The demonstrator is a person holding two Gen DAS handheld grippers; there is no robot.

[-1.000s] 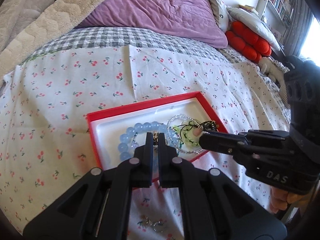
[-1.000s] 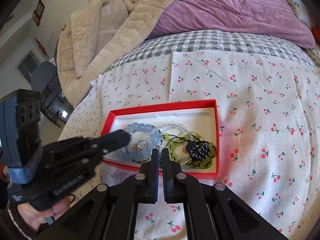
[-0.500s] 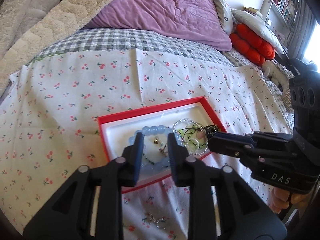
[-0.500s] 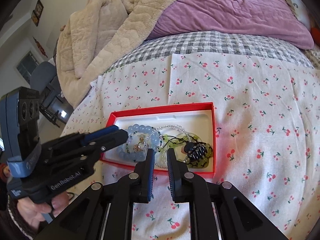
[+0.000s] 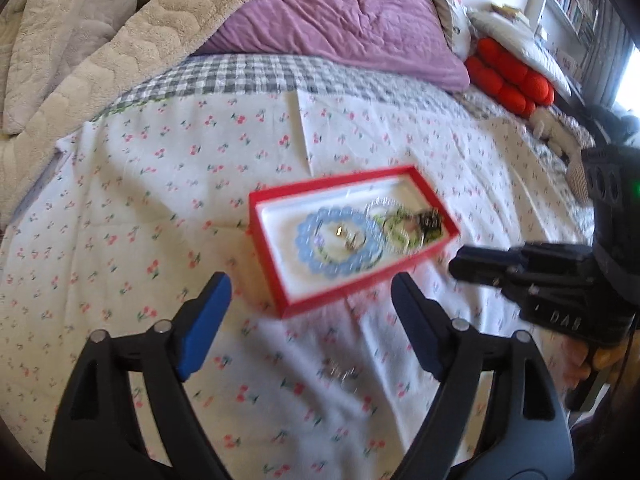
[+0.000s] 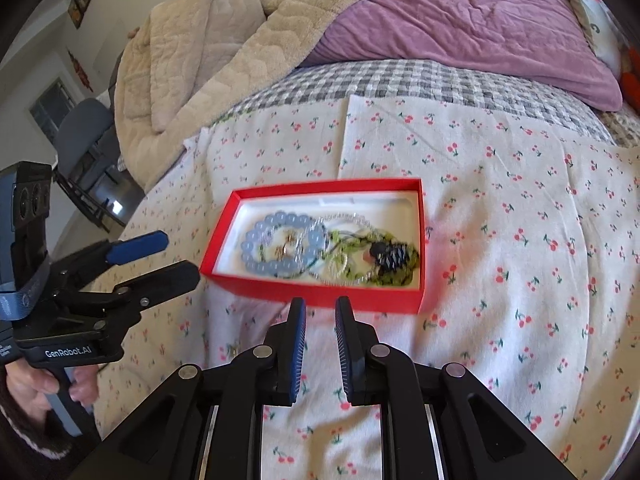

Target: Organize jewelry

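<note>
Covering the bed is a white cherry-print sheet, with a purple duvet and a beige blanket pushed to the far side, so the near part is free as a work surface. On this sheet lies the red jewelry box, open, with a white lining. Inside it rest a blue bead bracelet, a clear bead bracelet, some green cord pieces and a dark clip-like piece; they overlap at the right half, probably because each was simply dropped in. The box's long axis runs left to right in the right wrist view, one long side toward the claws, which I judge makes reaching in from above easy. The left claw has just been opening and stands wide with nothing between its pads, released, just before the box's near corner. The right claw has its jaws only a little apart, empty, pointing down at the box's near wall. One small metallic piece still lies on the sheet near the left claw, outside the box; it seems the next thing to collect.
</note>
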